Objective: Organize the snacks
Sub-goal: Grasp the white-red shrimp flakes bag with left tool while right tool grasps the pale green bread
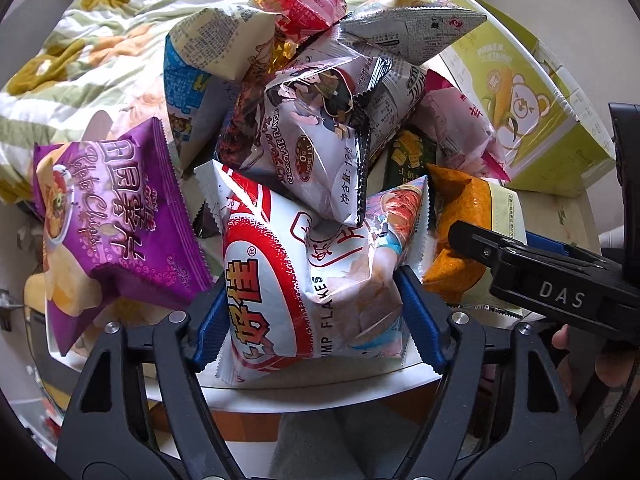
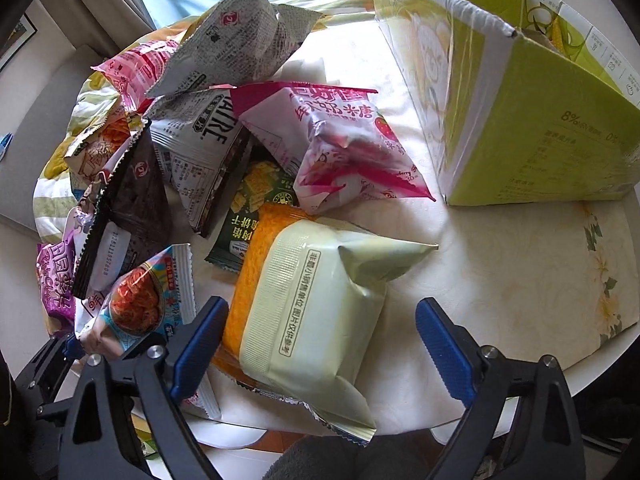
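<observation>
A heap of snack bags lies on a small round table [image 2: 500,280]. In the left wrist view, my left gripper [image 1: 316,316] has both blue pads pressed against the sides of a red and white shrimp flakes bag [image 1: 304,276] at the front of the heap. In the right wrist view, my right gripper [image 2: 320,348] straddles an orange and cream bag [image 2: 308,312]. Its left pad touches the bag and its right pad stands clear of it. That same bag [image 1: 460,236] lies just right of the shrimp flakes bag, under my right gripper [image 1: 560,280].
An open green carton [image 2: 540,132] with a bear print [image 1: 532,120] stands at the table's right back. A purple potato chips bag [image 1: 108,220] lies left, a pink strawberry bag [image 2: 340,148] and a chocolate bag [image 1: 316,140] lie mid-heap. A flowered quilt [image 1: 80,52] lies behind.
</observation>
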`<act>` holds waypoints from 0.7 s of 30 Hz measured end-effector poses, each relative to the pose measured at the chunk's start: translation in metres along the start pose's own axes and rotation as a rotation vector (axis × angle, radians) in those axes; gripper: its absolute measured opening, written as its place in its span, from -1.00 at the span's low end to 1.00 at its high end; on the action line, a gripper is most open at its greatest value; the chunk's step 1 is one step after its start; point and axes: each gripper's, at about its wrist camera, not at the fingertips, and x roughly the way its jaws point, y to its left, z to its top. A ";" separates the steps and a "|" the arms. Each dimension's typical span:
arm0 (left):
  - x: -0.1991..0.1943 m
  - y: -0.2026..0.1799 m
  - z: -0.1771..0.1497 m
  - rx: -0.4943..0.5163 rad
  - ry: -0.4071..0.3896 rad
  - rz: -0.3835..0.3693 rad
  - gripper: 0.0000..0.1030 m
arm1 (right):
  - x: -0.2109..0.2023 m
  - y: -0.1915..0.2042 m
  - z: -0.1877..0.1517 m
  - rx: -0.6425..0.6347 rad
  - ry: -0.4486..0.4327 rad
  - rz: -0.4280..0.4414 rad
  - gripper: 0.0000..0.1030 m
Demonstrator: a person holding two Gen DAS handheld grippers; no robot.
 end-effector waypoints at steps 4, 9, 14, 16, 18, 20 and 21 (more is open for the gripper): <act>-0.004 0.002 -0.003 0.004 -0.007 -0.008 0.34 | 0.006 0.001 0.001 0.005 0.015 0.005 0.56; -0.011 0.006 -0.003 -0.014 -0.008 -0.031 0.33 | 0.013 0.005 0.000 -0.004 0.018 -0.005 0.36; -0.025 0.004 -0.002 -0.012 -0.029 -0.033 0.33 | 0.011 0.006 -0.002 0.003 0.008 -0.017 0.23; -0.032 0.002 -0.001 -0.007 -0.039 -0.035 0.33 | 0.006 0.007 -0.006 0.008 0.006 -0.013 0.22; -0.040 0.000 -0.001 -0.003 -0.046 -0.039 0.33 | -0.002 0.007 -0.008 0.010 0.000 -0.012 0.22; -0.049 -0.004 -0.002 0.004 -0.055 -0.044 0.33 | -0.011 0.005 -0.010 0.013 -0.012 -0.011 0.22; -0.054 -0.006 -0.003 0.010 -0.061 -0.045 0.33 | -0.017 0.005 -0.012 0.015 -0.017 -0.011 0.22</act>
